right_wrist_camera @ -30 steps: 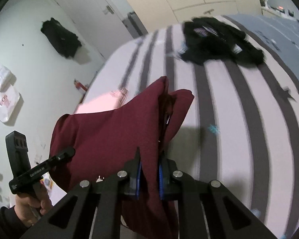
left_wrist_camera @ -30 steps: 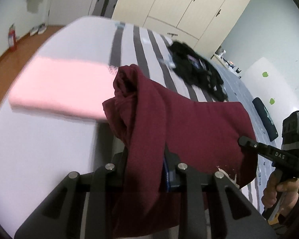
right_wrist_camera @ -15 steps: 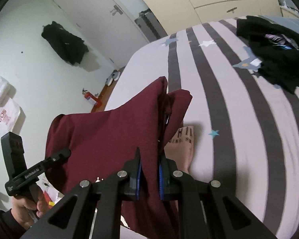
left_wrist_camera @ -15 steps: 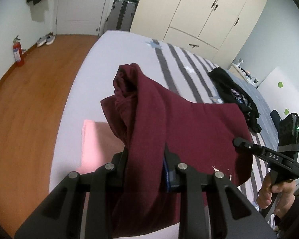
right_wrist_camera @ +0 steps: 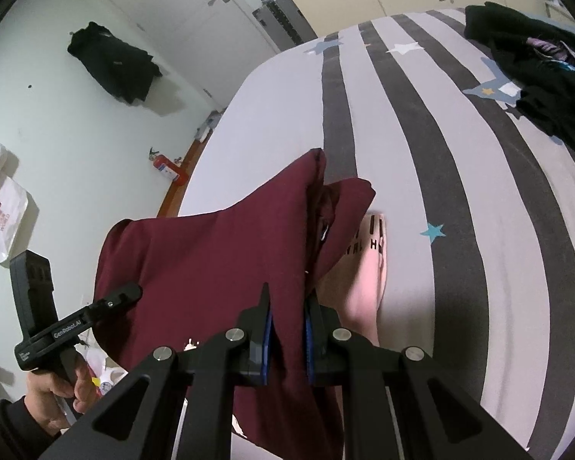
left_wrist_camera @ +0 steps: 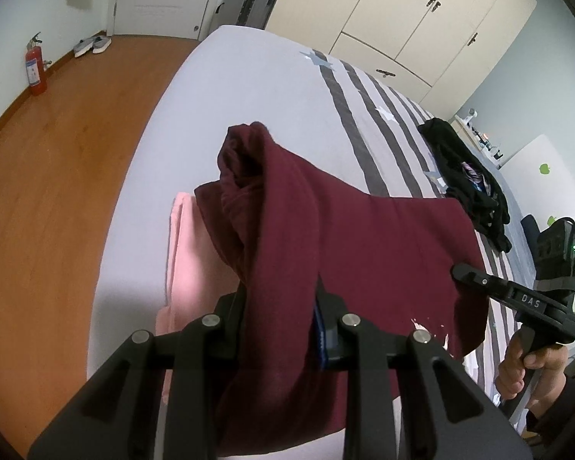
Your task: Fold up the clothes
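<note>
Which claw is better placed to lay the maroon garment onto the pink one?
Neither alone, probably: left claw and right claw each clamp the maroon garment, stretched between them above the folded pink garment.

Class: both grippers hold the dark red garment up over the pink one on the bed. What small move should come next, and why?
Probably lower it. The left gripper and right gripper each pinch the dark red garment, stretched between them above the folded pink garment on the bed.
</note>
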Tool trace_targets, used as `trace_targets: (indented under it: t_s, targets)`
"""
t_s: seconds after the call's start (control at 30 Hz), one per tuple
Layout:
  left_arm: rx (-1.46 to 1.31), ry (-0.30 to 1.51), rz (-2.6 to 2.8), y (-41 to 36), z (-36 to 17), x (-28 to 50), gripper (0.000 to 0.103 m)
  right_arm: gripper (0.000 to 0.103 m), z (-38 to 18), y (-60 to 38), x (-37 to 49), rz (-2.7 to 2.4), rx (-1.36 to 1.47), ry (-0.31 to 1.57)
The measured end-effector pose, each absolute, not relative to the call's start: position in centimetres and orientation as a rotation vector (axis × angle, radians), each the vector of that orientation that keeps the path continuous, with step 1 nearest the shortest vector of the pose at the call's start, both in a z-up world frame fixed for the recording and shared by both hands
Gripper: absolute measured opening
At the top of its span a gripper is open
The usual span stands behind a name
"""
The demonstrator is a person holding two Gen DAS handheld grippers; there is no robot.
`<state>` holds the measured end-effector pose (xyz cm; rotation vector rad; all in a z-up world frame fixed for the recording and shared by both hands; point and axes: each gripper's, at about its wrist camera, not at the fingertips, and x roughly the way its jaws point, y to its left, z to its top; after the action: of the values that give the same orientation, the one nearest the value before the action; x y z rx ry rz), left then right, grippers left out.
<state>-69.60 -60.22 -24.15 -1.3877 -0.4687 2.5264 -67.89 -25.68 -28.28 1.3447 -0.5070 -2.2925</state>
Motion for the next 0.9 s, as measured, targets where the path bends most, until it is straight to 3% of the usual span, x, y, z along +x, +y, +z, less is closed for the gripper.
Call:
trace_targets:
  t_s: [0.73, 0.83, 0.9]
  targets:
    - [-1.424, -0.431, 2.547, -60.2, -26.2, -70.2, 0.024, 0.012, -30.2, -25.0, -68.1, -2.273, 1.402, -0.515]
    - [-1.448, -0.381, 2.558, -59.9, -27.2, -70.2, 0.027, 0.013, -31.2, -25.1, -68.4, -2.267, 1.437, -0.472]
    - [-1.463, -0.344, 2.594, -59.8, -27.7, -70.0, 0.04, 0.021, -31.9, -24.9, -68.3, -2.266, 1.449, -0.447]
